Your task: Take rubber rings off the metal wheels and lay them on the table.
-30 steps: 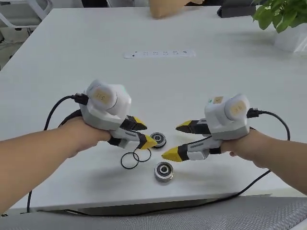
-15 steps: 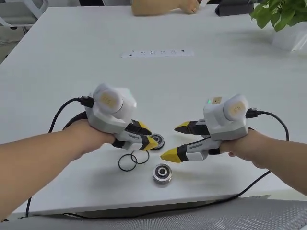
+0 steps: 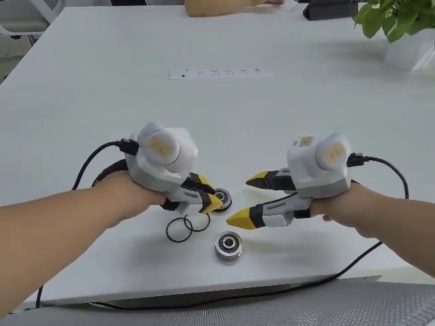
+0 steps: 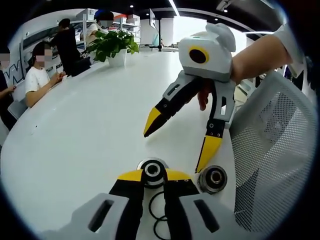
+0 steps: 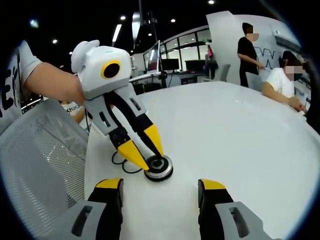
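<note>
A metal wheel [image 3: 223, 200] [image 5: 160, 167] lies flat on the white table. My left gripper [image 3: 209, 197] [image 4: 154, 176] is closed down on its near rim, one yellow tip on either side of the wheel [image 4: 152, 167]. Another wheel [image 3: 229, 246] [image 4: 212, 178] lies closer to the table's front edge. Two loose black rubber rings [image 3: 168, 231] lie flat just under the left gripper. My right gripper [image 3: 245, 199] [image 5: 161, 183] stands open, holding nothing, and faces the first wheel from the right. Whether either wheel carries a ring cannot be told.
A white power strip [image 3: 221, 72] lies at mid-table, and a potted plant [image 3: 394, 20] stands at the far right. Black cables trail from both grippers over the front edge. A mesh chair back [image 4: 270, 150] is behind. People sit at the far side.
My left gripper's jaws have closed in and moved right onto the nearer wheel. The right gripper has stayed open and hardly moved. The head camera shifted slightly.
</note>
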A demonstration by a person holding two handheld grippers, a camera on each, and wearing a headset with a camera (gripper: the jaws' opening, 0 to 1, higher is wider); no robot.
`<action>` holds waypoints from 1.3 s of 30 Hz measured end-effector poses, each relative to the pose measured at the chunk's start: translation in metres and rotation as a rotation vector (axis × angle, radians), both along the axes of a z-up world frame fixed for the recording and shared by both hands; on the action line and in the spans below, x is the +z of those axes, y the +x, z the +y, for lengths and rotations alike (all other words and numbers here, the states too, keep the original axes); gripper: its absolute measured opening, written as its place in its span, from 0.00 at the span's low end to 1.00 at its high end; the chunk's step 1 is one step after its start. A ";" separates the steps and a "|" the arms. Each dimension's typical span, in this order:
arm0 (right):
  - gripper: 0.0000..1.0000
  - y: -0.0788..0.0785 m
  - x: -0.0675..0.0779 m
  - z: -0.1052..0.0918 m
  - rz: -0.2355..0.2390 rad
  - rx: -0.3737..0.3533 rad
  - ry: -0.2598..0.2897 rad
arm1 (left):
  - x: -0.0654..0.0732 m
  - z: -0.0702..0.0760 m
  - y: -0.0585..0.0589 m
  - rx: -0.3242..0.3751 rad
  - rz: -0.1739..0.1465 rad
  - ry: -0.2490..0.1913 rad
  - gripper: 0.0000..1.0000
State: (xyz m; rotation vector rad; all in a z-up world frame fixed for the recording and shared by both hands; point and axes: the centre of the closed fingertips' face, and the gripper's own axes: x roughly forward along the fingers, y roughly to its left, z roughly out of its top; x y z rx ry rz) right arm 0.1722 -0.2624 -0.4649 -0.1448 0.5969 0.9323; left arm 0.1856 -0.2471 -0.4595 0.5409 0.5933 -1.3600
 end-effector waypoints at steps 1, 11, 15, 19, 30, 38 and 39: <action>0.59 0.000 0.000 0.000 -0.001 0.001 0.000 | 0.000 0.000 0.001 0.000 -0.002 0.000 0.09; 0.57 0.003 0.001 0.002 -0.005 0.001 0.007 | -0.001 -0.004 0.002 0.002 -0.017 -0.002 0.07; 0.56 0.005 0.000 0.005 -0.004 0.004 0.011 | 0.000 -0.005 0.000 0.008 -0.018 -0.006 0.07; 0.55 0.005 0.000 0.009 -0.003 0.013 0.016 | 0.001 -0.005 -0.001 0.010 -0.022 -0.007 0.07; 0.48 0.011 -0.002 0.018 -0.003 0.023 0.015 | 0.000 -0.004 0.000 0.020 -0.029 -0.009 0.07; 0.43 0.014 -0.006 0.020 0.000 0.017 0.002 | -0.001 -0.004 0.002 0.028 -0.031 -0.009 0.07; 0.42 0.015 -0.007 0.019 0.002 0.012 -0.002 | -0.001 -0.004 0.002 0.027 -0.033 -0.008 0.07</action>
